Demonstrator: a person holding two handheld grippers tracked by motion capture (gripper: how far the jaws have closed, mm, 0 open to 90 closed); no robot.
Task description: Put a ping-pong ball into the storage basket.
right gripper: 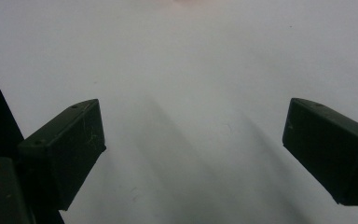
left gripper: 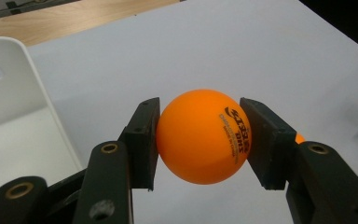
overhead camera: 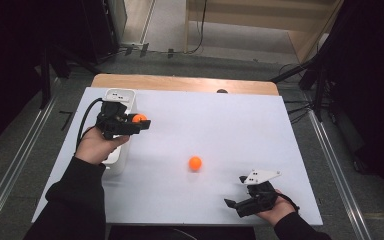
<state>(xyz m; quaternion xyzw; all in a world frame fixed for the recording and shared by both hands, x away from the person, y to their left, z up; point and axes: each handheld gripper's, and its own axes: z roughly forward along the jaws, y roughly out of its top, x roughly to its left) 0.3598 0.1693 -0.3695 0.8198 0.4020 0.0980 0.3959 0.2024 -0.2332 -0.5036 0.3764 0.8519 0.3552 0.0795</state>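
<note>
Left gripper (overhead camera: pixel 141 121) has its two black jaws closed on an orange ball (left gripper: pixel 203 136), one jaw pressed to each side of it; the ball carries dark printed lettering on the side facing the right-hand jaw. In the high view this held ball (overhead camera: pixel 139 118) sits just beside a white bin (overhead camera: pixel 120 94) at the left edge of the white table (overhead camera: pixel 230 125), raised over the tabletop. A second orange ball (overhead camera: pixel 195 163) lies loose near the middle of the table, well apart from both hands. Right gripper (overhead camera: pixel 236 191) rests low at the near right corner, its jaws spread wide with nothing between them but bare tabletop (right gripper: pixel 191 70).
</note>
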